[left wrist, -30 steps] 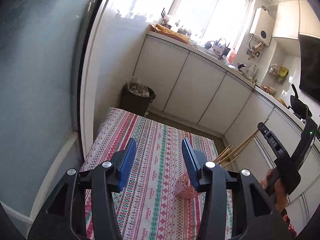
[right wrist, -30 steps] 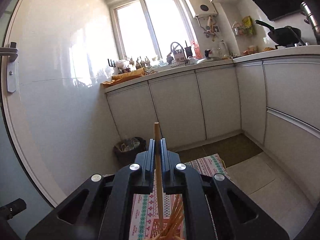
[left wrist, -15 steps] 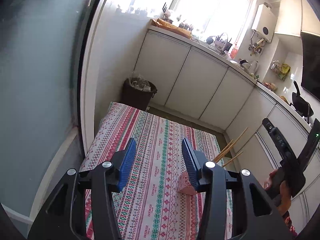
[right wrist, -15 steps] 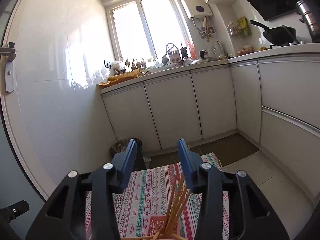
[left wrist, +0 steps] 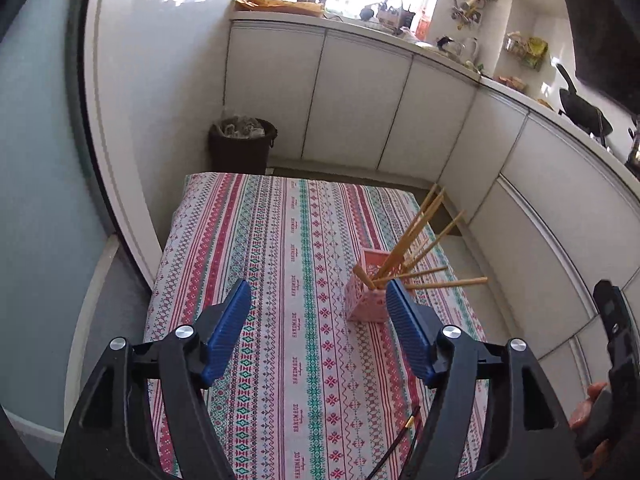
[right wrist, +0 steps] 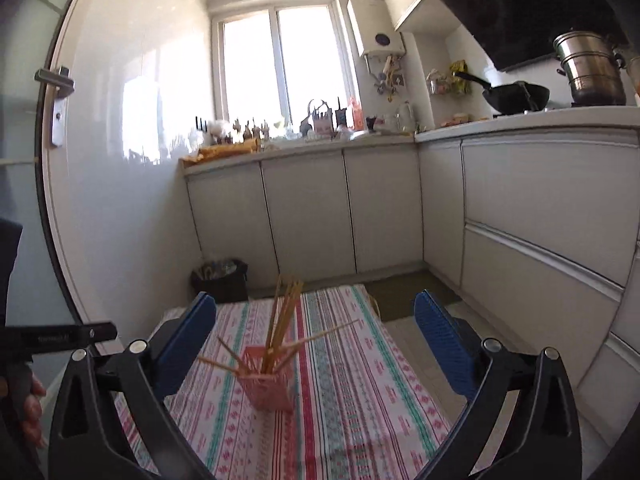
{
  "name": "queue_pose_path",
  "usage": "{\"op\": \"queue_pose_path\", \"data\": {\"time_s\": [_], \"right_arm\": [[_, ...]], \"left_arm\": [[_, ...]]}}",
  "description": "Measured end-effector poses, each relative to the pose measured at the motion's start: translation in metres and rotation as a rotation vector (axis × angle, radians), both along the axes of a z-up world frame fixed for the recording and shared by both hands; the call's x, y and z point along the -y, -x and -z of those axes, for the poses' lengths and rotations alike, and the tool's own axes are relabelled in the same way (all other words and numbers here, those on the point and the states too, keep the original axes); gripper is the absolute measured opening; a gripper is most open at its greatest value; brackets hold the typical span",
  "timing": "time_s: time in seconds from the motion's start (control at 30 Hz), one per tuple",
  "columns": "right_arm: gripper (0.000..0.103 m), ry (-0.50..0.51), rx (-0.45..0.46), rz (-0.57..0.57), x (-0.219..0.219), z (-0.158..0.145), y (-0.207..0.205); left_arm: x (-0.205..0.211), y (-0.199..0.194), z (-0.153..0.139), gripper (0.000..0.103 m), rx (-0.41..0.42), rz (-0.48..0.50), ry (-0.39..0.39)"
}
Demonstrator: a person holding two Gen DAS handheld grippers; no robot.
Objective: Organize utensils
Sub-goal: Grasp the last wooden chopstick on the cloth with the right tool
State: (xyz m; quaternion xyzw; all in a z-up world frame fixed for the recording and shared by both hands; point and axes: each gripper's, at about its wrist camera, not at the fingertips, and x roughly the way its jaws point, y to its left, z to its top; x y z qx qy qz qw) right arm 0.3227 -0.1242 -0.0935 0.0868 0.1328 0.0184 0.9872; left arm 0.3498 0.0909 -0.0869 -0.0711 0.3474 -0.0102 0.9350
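Observation:
A pink lattice basket [left wrist: 366, 300] stands on the striped tablecloth [left wrist: 280, 240], with several wooden chopsticks [left wrist: 416, 236] fanned out of it. My left gripper [left wrist: 318, 294] hovers above the cloth just left of the basket; its jaws are opening with nothing between them. In the right wrist view the basket [right wrist: 268, 388] and chopsticks [right wrist: 284, 320] sit below and ahead of my right gripper [right wrist: 316, 300], whose jaws are opening wide and hold nothing. A dark thin stick [left wrist: 402, 438] lies on the cloth near the front edge.
A dark waste bin [left wrist: 244, 146] stands on the floor beyond the table's far edge. White cabinets [right wrist: 308, 216] run along the back and right. A glossy door with a handle [right wrist: 56, 92] is on the left. A hand [right wrist: 30, 404] holds the left tool.
The right gripper let go of the wooden chopstick, opened wide and pulled back from the basket. The left gripper opened wider and tipped down toward the table.

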Motion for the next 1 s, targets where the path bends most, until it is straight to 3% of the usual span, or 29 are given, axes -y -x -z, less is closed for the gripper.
{"op": "queue_pose_path", "data": {"time_s": [0.07, 0.2, 0.43, 0.57, 0.63, 0.7, 0.73, 0.8, 0.9, 1.0], "right_arm": [[0.097, -0.028, -0.102, 0.036, 0.011, 0.021, 0.007], [0.097, -0.205, -0.377, 0.056, 0.046, 0.073, 0.005], [0.097, -0.271, -0.452, 0.064, 0.069, 0.096, -0.012], [0.096, -0.312, -0.634, 0.000, 0.079, 0.123, -0.087], [0.093, -0.404, -0.725, -0.011, 0.091, 0.142, -0.139], [0.084, -0.530, -0.826, -0.021, 0.103, 0.164, -0.196], [0.070, -0.582, -0.867, -0.017, 0.108, 0.175, -0.224], [0.066, -0.629, -0.931, -0.019, 0.107, 0.191, -0.274], [0.062, -0.566, -0.966, 0.001, 0.092, 0.199, -0.334], [0.050, -0.517, -1.032, 0.026, 0.076, 0.212, -0.381]], "left_arm": [[0.009, -0.002, 0.011, 0.073, -0.045, 0.036, -0.015], [0.027, -0.004, 0.028, 0.073, -0.107, 0.103, -0.036], [0.048, 0.002, 0.027, 0.073, -0.091, 0.158, -0.050], [0.055, 0.009, 0.016, 0.073, -0.038, 0.182, -0.042], [0.055, 0.013, 0.011, 0.073, -0.008, 0.190, -0.045], [0.050, 0.014, 0.006, 0.073, 0.019, 0.185, -0.043], [0.047, 0.015, 0.003, 0.073, 0.033, 0.184, -0.037], [0.039, 0.013, -0.004, 0.073, 0.068, 0.164, -0.024], [0.025, 0.010, -0.011, 0.073, 0.109, 0.142, -0.005], [0.010, 0.005, -0.014, 0.073, 0.124, 0.101, 0.005]]}}
